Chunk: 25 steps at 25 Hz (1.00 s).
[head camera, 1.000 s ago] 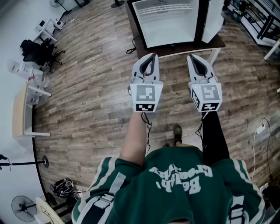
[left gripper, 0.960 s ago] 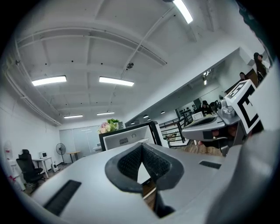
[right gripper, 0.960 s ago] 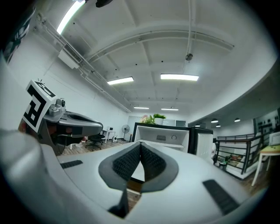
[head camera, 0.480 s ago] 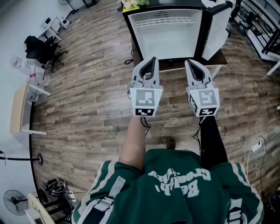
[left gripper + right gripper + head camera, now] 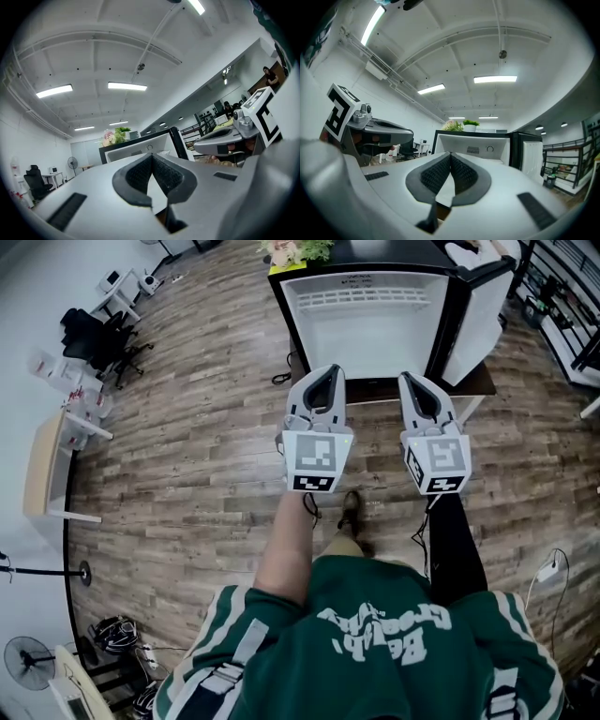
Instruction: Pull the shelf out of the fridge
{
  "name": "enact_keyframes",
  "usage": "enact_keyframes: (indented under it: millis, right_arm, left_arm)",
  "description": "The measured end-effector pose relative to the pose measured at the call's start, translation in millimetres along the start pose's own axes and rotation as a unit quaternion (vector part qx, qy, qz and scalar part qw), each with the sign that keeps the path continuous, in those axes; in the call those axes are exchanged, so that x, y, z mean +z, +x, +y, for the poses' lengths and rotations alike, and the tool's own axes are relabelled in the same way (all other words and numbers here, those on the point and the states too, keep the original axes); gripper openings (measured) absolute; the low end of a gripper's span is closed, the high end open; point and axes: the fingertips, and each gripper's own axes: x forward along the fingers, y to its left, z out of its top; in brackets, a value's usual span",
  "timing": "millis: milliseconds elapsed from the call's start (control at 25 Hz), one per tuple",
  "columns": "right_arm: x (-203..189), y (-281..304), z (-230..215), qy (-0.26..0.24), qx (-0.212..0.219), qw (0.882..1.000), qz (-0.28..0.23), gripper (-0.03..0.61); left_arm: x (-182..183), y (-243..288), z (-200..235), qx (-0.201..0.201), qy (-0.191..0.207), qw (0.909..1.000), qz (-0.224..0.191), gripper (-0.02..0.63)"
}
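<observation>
Wood-plank floor [image 5: 187, 446] spreads under a low worktop [image 5: 472, 387] carrying the fridge [image 5: 375, 329], whose door [image 5: 476, 315] stands swung open at the right. Its white interior faces the person; the shelf cannot be made out inside. The left hand-held gripper [image 5: 326, 371] and right hand-held gripper [image 5: 413, 379] are held side by side, short of the fridge, both clenched on nothing.

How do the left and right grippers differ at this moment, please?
The left gripper rides on a bare forearm; the right gripper on a black-sleeved arm. The left gripper points at the open fridge's left half, the right gripper nearer its door. Both are shut, empty, short of the fridge.
</observation>
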Motion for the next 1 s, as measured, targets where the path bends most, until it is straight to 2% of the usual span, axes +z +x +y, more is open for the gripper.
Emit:
enact_keyframes:
  millis: [600,800,1000]
  right_arm:
    - [-29.0,119.3,-43.0,-0.008,-0.003,1.0,0.029,0.011]
    - [-36.1,154.6,-45.9,-0.033,-0.007,0.998,0.043,0.011]
    - [-44.4,182.2,-58.7,-0.013,-0.02,0.999,0.047,0.012]
  left_arm:
    - [-44.4,111.5,49.1,-0.015,-0.012,0.9998,0.007,0.015]
    - [-58.8,141.9,61.3,-0.028,-0.008,0.9995,0.007,0.015]
    - [-69.4,169.5,73.5,-0.04,-0.012,0.9991,0.006,0.014]
